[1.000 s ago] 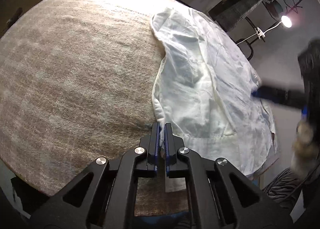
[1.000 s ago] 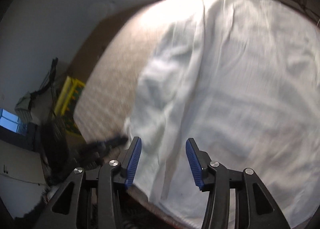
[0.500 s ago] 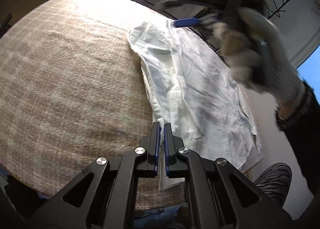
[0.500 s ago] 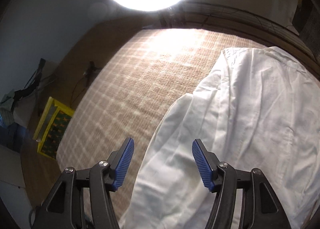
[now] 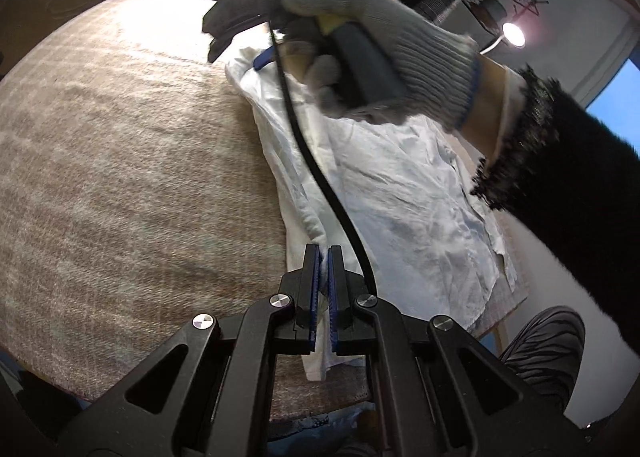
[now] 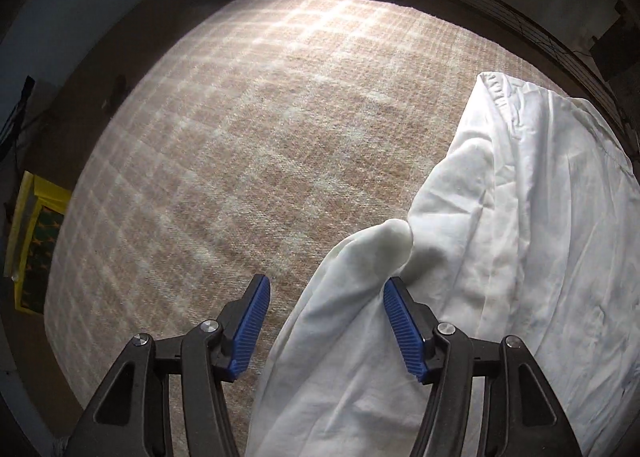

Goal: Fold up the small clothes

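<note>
White garment (image 5: pixel 404 193): thin, heavily creased cotton-like cloth with a stitched hem edge, lying in a long strip along the 3 o'clock side of the beige plaid blanket (image 5: pixel 132 161) in the left wrist view; in the right wrist view it fills the 3 to 6 o'clock sector, with a rounded fold bulging up at centre. Left gripper (image 5: pixel 323 257): blue pads clenched on the garment's near edge at 6 o'clock, cloth pinched between them. Right gripper (image 6: pixel 326 293): fingers spread wide, released, straddling the raised fold, right pad touching cloth; gloved right hand (image 5: pixel 380 53) grips its handle at 12 o'clock over the garment's far end, black cable (image 5: pixel 320 177) trailing.
</note>
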